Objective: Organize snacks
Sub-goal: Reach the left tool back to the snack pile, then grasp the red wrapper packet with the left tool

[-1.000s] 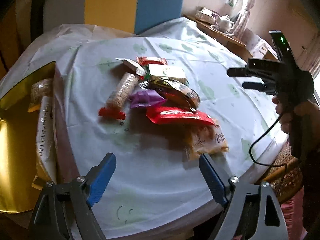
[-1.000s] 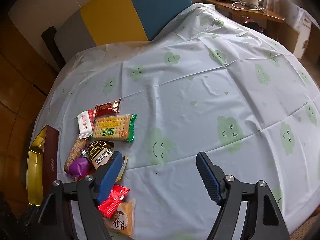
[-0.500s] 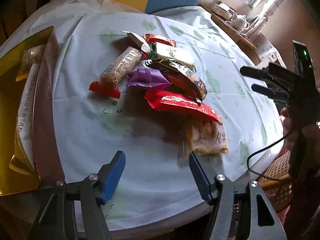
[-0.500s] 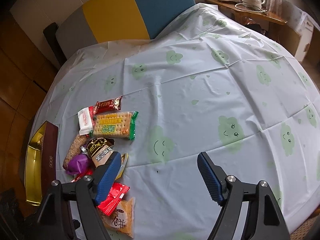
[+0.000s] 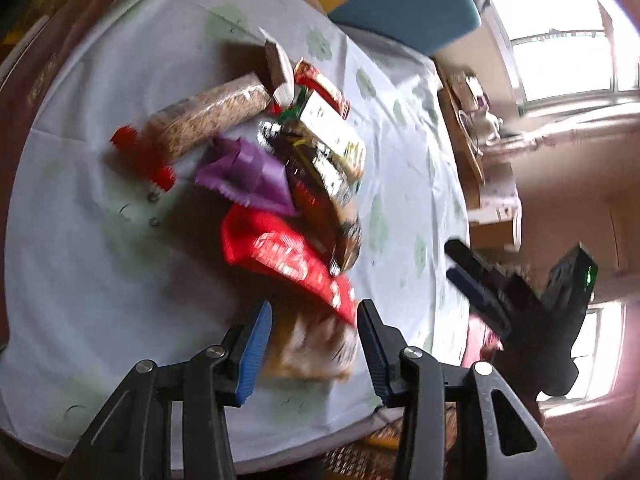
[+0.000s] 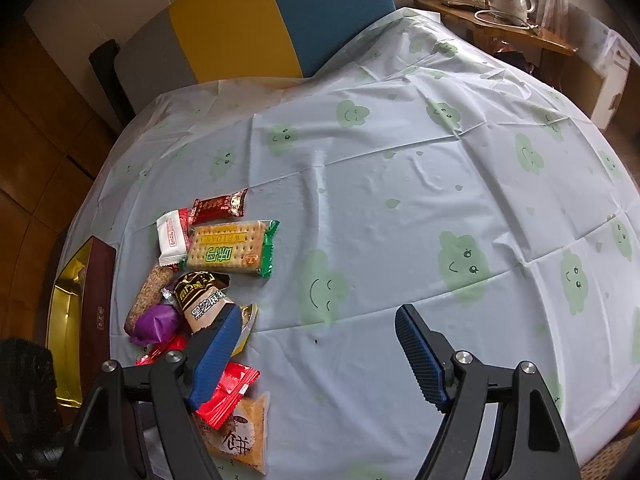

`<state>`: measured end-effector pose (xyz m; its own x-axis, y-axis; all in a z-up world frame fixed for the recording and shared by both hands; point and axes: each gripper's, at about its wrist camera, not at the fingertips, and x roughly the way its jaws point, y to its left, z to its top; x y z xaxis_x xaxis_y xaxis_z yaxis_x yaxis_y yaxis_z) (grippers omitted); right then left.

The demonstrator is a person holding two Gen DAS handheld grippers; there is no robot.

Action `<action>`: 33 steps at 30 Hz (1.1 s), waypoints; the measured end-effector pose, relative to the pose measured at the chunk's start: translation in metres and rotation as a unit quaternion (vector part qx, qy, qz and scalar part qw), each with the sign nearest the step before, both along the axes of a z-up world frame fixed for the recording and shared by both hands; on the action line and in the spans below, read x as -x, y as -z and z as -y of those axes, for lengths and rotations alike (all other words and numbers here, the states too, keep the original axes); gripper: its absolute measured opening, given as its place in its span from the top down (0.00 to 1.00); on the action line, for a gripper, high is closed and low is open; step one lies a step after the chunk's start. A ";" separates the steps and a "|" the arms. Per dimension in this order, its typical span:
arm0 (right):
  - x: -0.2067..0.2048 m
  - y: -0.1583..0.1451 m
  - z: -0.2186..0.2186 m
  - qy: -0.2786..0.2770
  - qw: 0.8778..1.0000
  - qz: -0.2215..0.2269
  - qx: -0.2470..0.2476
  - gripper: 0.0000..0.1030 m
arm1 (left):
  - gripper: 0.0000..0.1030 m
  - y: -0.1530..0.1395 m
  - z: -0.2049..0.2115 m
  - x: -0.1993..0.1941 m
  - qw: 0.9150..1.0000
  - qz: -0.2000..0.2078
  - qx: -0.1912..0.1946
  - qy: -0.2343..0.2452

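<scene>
Presently the left hand-held gripper is held open astride the orange biscuit packet; the right hand-held gripper is held released above the worktop.

A thin, creased plastic cloth with a slight sheen is spread over the surface. The snack wrappers are glossy film. Ribbed matt pads are fitted to each tool; the box is lined in shiny gold foil.
</scene>
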<state>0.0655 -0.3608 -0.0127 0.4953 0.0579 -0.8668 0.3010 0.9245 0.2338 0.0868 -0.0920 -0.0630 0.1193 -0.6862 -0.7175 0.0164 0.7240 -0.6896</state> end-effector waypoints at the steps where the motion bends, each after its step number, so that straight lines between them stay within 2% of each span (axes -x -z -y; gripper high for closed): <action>1: 0.000 0.000 0.000 0.000 1.000 0.000 0.000 0.23 | 0.57 -0.001 0.004 -0.001 1.000 0.005 -0.001 -0.004; 3: 0.000 0.000 0.000 -0.001 1.000 0.001 0.000 0.23 | 0.57 0.000 0.010 -0.007 1.000 0.010 -0.014 -0.010; 7: 0.000 -0.001 0.000 -0.001 1.000 0.003 -0.002 0.23 | 0.57 0.017 0.019 -0.014 0.999 -0.033 -0.017 -0.033; 14: -0.003 -0.002 -0.002 -0.006 1.000 0.003 -0.001 0.22 | 0.58 0.021 0.019 -0.020 0.997 -0.026 -0.025 -0.063; 15: -0.003 -0.001 -0.002 -0.007 1.000 0.002 -0.001 0.22 | 0.67 0.021 0.019 -0.022 0.997 -0.021 -0.027 -0.066; 16: -0.003 -0.001 -0.003 -0.009 1.000 0.002 0.000 0.22 | 0.70 0.021 0.019 -0.025 0.997 -0.010 -0.032 -0.067; 18: -0.003 0.000 -0.003 -0.009 1.000 0.000 0.002 0.22 | 0.73 0.019 0.017 -0.025 0.997 0.014 -0.038 -0.060; 21: -0.004 0.001 -0.002 -0.008 1.000 -0.001 0.005 0.22 | 0.74 0.017 0.014 -0.023 0.998 0.030 -0.037 -0.038; 24: -0.005 0.002 -0.003 -0.012 1.000 -0.004 0.002 0.22 | 0.74 0.001 0.005 -0.019 0.997 0.067 -0.045 -0.016; 28: -0.008 0.008 -0.014 -0.047 0.999 -0.016 -0.008 0.22 | 0.77 -0.029 -0.009 -0.008 0.989 0.133 -0.068 0.018; 33: -0.010 0.016 -0.032 -0.086 0.996 -0.036 0.009 0.22 | 0.82 -0.046 -0.024 0.004 0.980 0.168 -0.091 0.060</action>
